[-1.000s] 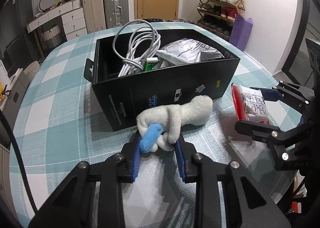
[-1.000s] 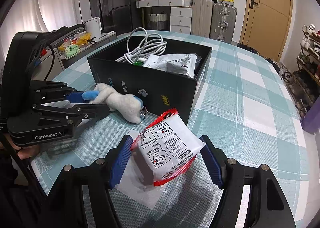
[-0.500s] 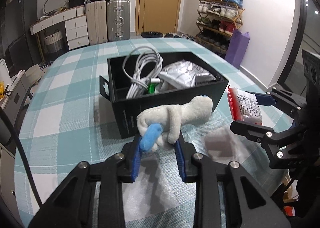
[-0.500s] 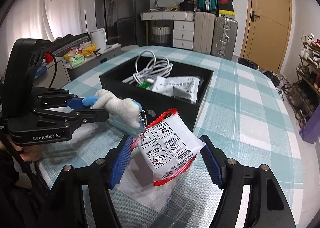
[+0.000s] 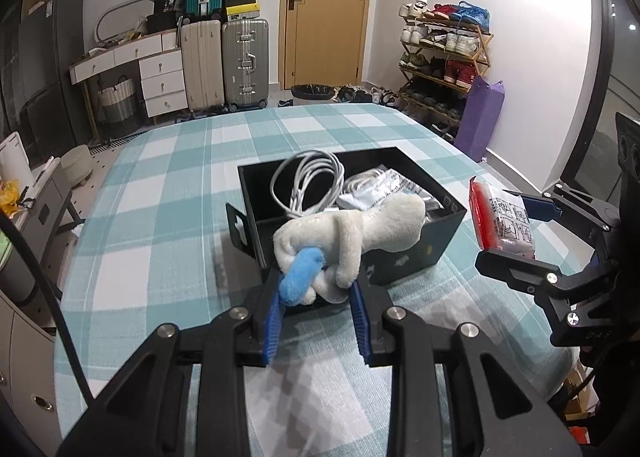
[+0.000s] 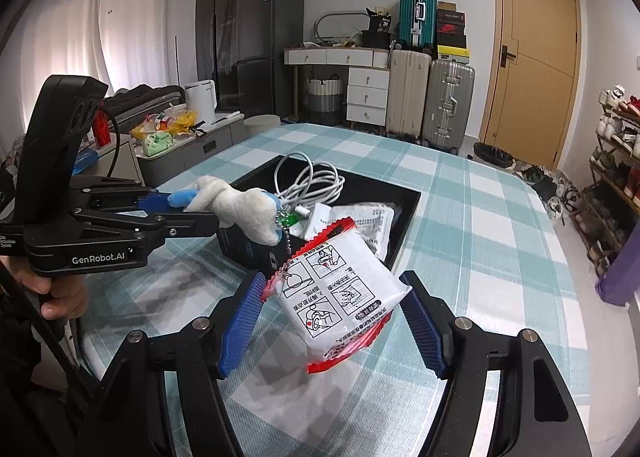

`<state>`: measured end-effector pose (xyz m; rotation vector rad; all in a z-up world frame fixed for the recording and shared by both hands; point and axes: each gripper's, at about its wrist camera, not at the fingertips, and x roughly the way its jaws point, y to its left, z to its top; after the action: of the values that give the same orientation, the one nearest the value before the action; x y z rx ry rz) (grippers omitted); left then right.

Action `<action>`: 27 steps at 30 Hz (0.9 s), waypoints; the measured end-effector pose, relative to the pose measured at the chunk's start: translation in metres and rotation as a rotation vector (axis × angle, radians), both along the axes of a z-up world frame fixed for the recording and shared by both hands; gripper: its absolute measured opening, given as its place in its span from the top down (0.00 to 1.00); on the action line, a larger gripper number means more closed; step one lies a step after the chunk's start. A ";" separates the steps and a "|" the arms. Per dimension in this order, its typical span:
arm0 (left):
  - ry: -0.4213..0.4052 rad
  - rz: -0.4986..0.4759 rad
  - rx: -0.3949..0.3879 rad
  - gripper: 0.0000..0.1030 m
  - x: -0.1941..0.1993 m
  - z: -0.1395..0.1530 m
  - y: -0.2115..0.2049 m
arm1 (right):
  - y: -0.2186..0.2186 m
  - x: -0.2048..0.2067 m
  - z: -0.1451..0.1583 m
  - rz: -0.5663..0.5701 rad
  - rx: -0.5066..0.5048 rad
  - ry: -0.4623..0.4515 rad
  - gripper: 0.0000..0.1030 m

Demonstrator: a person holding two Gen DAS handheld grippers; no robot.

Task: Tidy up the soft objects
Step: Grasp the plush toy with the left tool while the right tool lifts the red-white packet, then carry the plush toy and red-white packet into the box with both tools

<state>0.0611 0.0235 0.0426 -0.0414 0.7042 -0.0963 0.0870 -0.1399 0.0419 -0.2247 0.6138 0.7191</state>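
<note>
— How is the light?
— Bright and even indoors; daylight glows through the curtain (image 6: 120, 37), with soft shadows on the tablecloth (image 5: 168, 193).
— Sharpness?
— The cable (image 5: 308, 181) looks slightly smeared. Fisheye bends the edges, corners go black.

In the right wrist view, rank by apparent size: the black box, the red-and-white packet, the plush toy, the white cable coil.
1. black box
2. red-and-white packet, inflated by nearness to the camera
3. plush toy and white cable coil look alike; left unranked.
</note>
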 end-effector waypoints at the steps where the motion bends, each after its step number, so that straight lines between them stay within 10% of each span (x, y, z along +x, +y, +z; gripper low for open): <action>1: 0.000 0.001 0.000 0.73 0.002 0.000 0.000 | 0.000 0.001 0.001 0.003 0.004 -0.002 0.32; 27: 0.024 -0.025 0.044 0.72 0.043 -0.007 -0.004 | 0.014 0.049 0.009 -0.021 0.036 -0.030 0.32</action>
<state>0.1040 0.0199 0.0355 0.0084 0.7308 -0.1042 0.1364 -0.1255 0.0513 -0.1947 0.5737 0.7049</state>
